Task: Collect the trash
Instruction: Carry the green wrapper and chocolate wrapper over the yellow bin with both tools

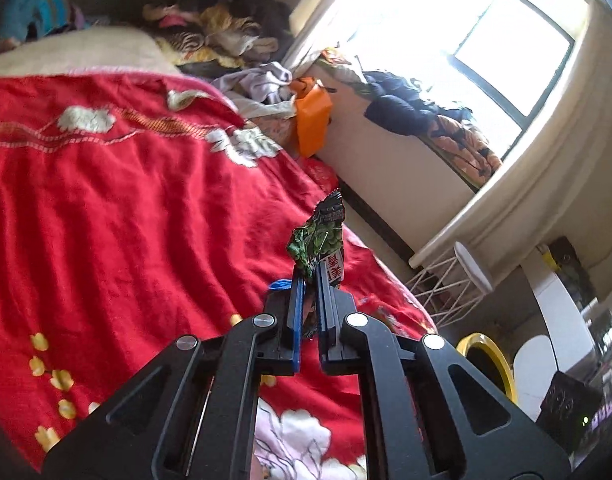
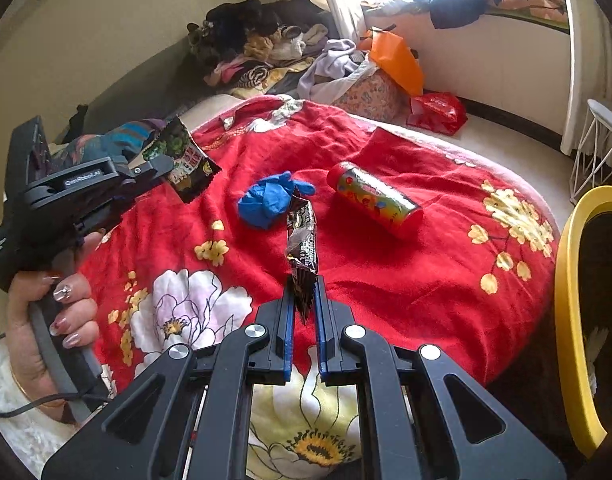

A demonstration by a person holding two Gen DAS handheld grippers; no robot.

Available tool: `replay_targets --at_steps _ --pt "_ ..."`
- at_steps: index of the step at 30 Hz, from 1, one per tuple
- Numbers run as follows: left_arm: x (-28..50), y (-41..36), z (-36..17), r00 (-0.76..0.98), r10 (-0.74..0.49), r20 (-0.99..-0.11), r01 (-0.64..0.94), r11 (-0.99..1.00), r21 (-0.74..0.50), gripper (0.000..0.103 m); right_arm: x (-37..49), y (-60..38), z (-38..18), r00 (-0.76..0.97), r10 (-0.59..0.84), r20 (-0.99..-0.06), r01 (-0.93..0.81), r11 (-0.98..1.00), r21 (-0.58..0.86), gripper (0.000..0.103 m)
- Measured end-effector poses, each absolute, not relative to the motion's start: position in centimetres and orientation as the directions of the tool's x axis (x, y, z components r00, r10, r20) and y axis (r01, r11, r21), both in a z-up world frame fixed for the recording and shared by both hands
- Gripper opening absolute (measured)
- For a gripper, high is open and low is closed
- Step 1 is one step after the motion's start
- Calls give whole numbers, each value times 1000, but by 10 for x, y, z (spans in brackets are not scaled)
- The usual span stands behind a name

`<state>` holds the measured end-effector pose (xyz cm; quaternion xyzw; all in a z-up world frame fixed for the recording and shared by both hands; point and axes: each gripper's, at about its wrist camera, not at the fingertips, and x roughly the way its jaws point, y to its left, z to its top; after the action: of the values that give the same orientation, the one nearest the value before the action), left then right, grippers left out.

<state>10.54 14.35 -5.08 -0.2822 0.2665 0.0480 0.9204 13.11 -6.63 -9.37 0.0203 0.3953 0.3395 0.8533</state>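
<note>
My left gripper is shut on a green snack wrapper, held up above the red flowered blanket. The right wrist view shows that same left gripper at the left with the green wrapper in its jaws, gripped by a hand. My right gripper is shut on a dark crumpled wrapper that stands up from its jaws. On the blanket lie a blue glove and a red foil-wrapped tube.
A yellow-rimmed bin stands at the bed's right side, also the yellow rim in the left wrist view. A clothes pile, an orange bag, a red bag and a white wire table lie beyond.
</note>
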Motion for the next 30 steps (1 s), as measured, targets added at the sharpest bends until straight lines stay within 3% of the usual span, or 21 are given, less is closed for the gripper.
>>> replay_targets --at_steps 30 --pt "107 44 -11 849 -237 -472 26 911 -411 3 140 -163 -45 644 541 -541 -420 841 342 9"
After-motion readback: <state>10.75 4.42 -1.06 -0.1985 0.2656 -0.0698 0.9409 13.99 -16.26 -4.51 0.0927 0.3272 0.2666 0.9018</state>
